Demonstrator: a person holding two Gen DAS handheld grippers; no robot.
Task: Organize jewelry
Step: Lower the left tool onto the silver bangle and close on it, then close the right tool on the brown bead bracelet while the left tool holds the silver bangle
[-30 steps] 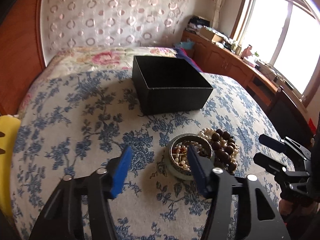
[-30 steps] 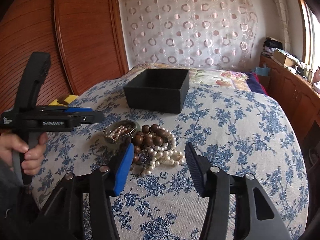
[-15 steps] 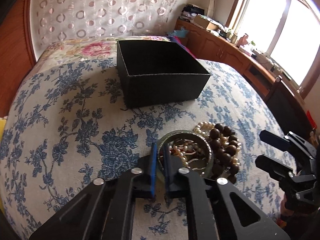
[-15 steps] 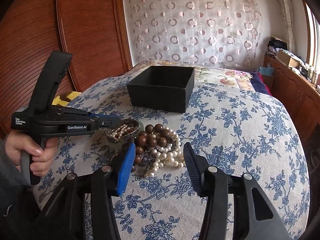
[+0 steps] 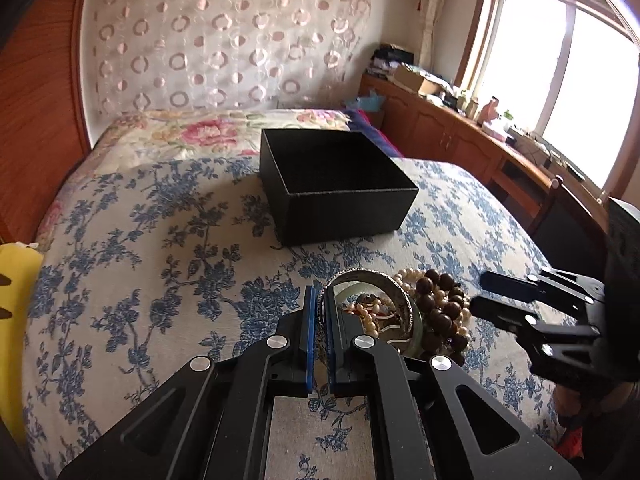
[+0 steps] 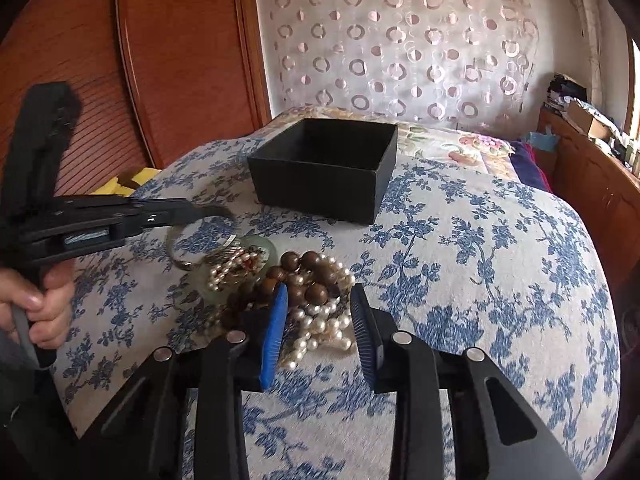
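Note:
My left gripper [image 5: 317, 300] is shut on a silver bangle [image 5: 394, 290] and lifts it off the jewelry pile; in the right wrist view the bangle [image 6: 176, 254] hangs tilted above the bed. Below it lies a pale green jade bangle [image 6: 271, 249] with small pearls [image 6: 234, 262] inside. Brown wooden beads [image 6: 310, 276] and a white pearl necklace [image 6: 320, 326] lie beside it. My right gripper [image 6: 318, 320] is open, its fingers around the near part of the beads and pearls. An open black box [image 5: 336, 188] stands further back.
The bed has a blue floral cover [image 6: 460, 272]. A wooden headboard [image 6: 176, 60] rises at the left, wooden cabinets [image 5: 460, 136] and a window stand at the right. A yellow object [image 5: 16, 300] lies at the bed's left edge.
My left gripper has shut on the silver bangle and lifted it off the pile. My right gripper has moved forward and down over the beads and pearls.

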